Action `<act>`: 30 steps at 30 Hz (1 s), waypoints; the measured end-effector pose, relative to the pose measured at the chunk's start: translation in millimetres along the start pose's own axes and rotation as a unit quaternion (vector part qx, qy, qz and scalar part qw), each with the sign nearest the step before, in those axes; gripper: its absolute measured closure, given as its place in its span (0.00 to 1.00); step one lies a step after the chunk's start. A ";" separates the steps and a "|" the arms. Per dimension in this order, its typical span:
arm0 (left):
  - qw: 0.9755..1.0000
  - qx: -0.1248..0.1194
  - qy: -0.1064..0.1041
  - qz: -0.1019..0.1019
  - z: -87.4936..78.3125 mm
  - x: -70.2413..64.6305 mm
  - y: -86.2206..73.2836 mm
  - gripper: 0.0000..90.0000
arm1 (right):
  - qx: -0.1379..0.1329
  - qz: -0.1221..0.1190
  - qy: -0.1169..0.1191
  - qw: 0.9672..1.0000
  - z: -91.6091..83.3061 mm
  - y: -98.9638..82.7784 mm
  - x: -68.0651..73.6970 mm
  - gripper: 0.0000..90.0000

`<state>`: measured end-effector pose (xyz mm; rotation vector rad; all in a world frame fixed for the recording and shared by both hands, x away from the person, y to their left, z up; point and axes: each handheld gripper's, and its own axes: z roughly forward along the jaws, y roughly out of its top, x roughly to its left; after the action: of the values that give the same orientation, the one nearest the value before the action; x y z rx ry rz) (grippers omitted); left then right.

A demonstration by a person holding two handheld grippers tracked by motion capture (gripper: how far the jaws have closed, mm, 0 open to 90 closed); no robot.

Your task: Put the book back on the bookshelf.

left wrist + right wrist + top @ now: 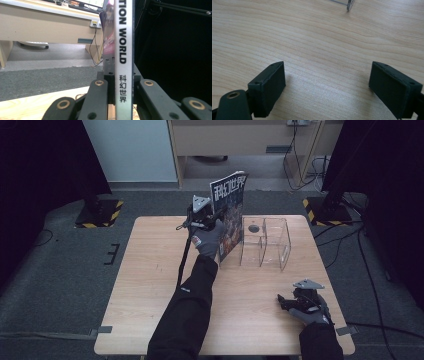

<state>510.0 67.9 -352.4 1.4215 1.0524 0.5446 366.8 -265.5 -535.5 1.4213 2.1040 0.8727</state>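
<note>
A magazine [230, 217] with a dark cover and white Chinese title stands upright at the left end of a clear acrylic file holder [266, 241] in the middle of the table. My left gripper [214, 220] is shut on its spine side, above the table. In the left gripper view the white spine of the magazine [123, 60] reads "WORLD" and runs straight up between the two black jaws of the left gripper [122, 87]. My right gripper [281, 301] rests low near the table's front right, jaws wide open over bare wood; the right gripper [327, 82] holds nothing.
The wooden table [150, 290] has free room on its left half and front. A corner of the file holder [349, 5] shows ahead of the right gripper. Beyond the table are a desk [240, 140], cables and two stand bases with yellow-black stripes [100, 212].
</note>
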 end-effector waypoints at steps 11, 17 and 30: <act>1.000 -0.009 0.005 -0.002 6.8 2.9 -10.2 0.91 | 0.000 -0.003 0.001 1.000 -0.2 0.1 0.7 0.15; 1.000 -0.012 0.003 -0.006 6.8 5.3 -18.7 0.91 | 0.000 -0.004 0.002 1.000 -0.1 0.3 0.6 0.15; 0.999 -0.041 0.009 -0.007 -4.2 6.8 -35.6 0.91 | -0.002 -0.009 0.002 1.000 0.3 0.5 0.9 0.16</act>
<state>499.9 71.0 -387.4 1.3384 1.0421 0.5853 367.0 -264.4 -535.4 1.3987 2.1135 0.8721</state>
